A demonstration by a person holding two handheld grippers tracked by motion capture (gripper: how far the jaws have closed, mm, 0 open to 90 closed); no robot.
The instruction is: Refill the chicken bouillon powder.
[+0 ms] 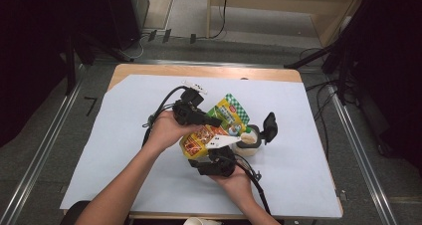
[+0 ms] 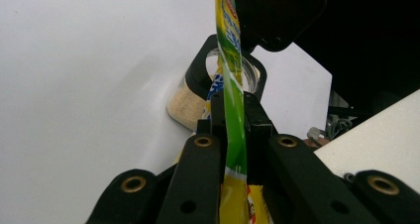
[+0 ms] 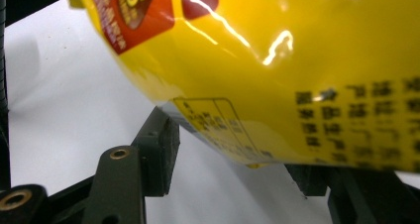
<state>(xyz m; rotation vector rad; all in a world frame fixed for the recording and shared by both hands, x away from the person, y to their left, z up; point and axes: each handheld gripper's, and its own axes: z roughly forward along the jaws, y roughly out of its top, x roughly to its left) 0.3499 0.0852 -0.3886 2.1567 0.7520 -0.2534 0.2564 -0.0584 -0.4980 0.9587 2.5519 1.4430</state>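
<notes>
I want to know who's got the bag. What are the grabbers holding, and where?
Left gripper pinches the yellow-green plastic pouch by its thin edge; right gripper clamps its lower edge.

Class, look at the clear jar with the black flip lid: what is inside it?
The clear jar with the black flip lid, open, holds pale beige grains in its lower part. The yellow-green snack pouch, held in front, covers its middle.

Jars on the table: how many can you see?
1. The jar stands right of the pouch, its black lid flipped open; the left gripper holds the pouch edge over its mouth. Others could be hidden behind the pouch.
</notes>
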